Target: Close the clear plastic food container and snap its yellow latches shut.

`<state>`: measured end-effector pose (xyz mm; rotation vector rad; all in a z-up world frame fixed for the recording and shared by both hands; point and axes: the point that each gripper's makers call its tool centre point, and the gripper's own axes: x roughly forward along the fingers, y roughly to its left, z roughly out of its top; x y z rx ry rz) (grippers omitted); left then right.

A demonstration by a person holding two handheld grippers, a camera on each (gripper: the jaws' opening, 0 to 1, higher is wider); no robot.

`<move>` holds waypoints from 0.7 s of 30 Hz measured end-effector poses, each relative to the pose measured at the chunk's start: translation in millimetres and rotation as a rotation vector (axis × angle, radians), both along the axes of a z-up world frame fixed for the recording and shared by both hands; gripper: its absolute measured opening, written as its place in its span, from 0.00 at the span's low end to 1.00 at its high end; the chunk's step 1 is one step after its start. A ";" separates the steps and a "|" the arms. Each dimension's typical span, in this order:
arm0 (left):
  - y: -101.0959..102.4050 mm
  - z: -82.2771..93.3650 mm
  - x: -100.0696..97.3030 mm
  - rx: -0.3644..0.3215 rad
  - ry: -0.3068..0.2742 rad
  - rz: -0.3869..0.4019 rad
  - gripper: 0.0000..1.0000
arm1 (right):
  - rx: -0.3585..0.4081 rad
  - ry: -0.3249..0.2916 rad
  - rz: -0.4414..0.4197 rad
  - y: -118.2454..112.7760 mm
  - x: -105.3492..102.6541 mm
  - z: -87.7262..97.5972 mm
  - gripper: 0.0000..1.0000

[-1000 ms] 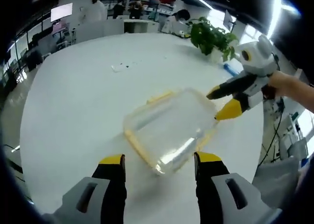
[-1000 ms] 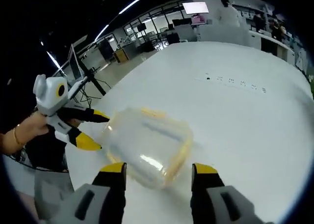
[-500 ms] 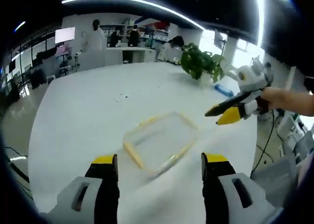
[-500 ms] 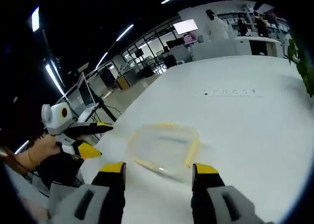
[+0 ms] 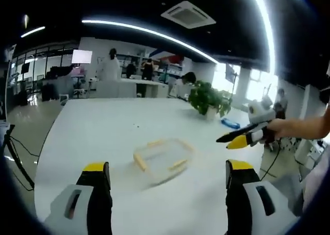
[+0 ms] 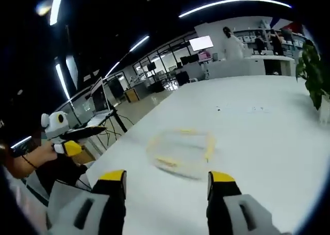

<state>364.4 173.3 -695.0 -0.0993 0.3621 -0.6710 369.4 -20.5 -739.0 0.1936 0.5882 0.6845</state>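
The clear plastic food container (image 5: 162, 160) with yellow latches lies on the white table (image 5: 103, 137), lid on, well ahead of my left gripper (image 5: 164, 181), whose jaws stand wide apart and empty. In the right gripper view the container (image 6: 181, 150) lies ahead of my right gripper (image 6: 167, 181), also open and empty. The right gripper (image 5: 240, 138) reaches in from the right of the left gripper view, held by a hand, clear of the container. The left gripper (image 6: 69, 139) appears at the left of the right gripper view, away from the container.
A potted green plant (image 5: 209, 98) and a blue object (image 5: 229, 123) stand on the table's far right side. Small dark specks (image 6: 242, 110) mark the table farther off. People (image 5: 111, 67) stand by counters in the background. A tripod (image 6: 111, 119) stands off the table's edge.
Both grippers have pulled back and up from the container, which now looks smaller and farther away. Both stay open, and the container rests where it was.
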 end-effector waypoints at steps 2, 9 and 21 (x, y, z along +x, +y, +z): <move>4.8 -1.6 -6.6 0.006 -0.005 0.009 0.95 | -0.007 0.001 -0.007 -1.0 -7.9 -0.9 0.66; 19.6 -10.0 -20.4 -0.007 -0.001 0.059 0.99 | -0.050 -0.066 -0.061 -11.9 -28.8 2.0 0.67; 23.3 -21.1 -30.4 0.016 0.016 0.071 0.99 | -0.042 -0.069 -0.092 -16.8 -54.7 4.3 0.67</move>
